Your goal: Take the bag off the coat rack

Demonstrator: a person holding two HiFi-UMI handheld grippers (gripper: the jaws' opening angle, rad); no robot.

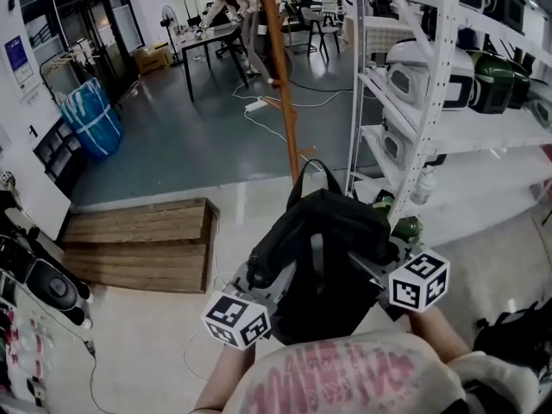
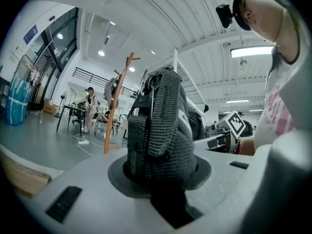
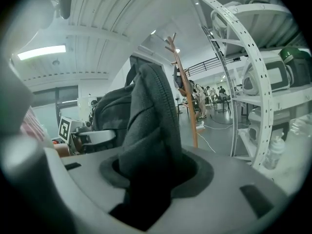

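I hold the bag (image 1: 332,257) up close to my chest, between the two tools. It seems already free of the coat rack (image 1: 278,76), which stands apart behind it in both gripper views. The left gripper (image 2: 160,169) is clamped on a woven strap (image 2: 163,116) of the bag, and the right gripper (image 3: 151,174) is clamped on a thick fold of its dark fabric. Each one holds only a soft part, so I think the main danger is that the cloth slides out of one grip under the weight; then the bag would swing on the other grip or drop to the floor. The top loop (image 1: 317,172) stands up near a low peg of the rack in the head view, and it could catch there if I move forward. Just to the right is the white shelf frame (image 1: 431,102) with appliances (image 1: 414,76) on it, and a swinging bag could hit it. On the floor, a wooden step (image 1: 142,244) lies to the left and a cable (image 1: 297,103) runs near the foot of the rack; both can trouble my feet.
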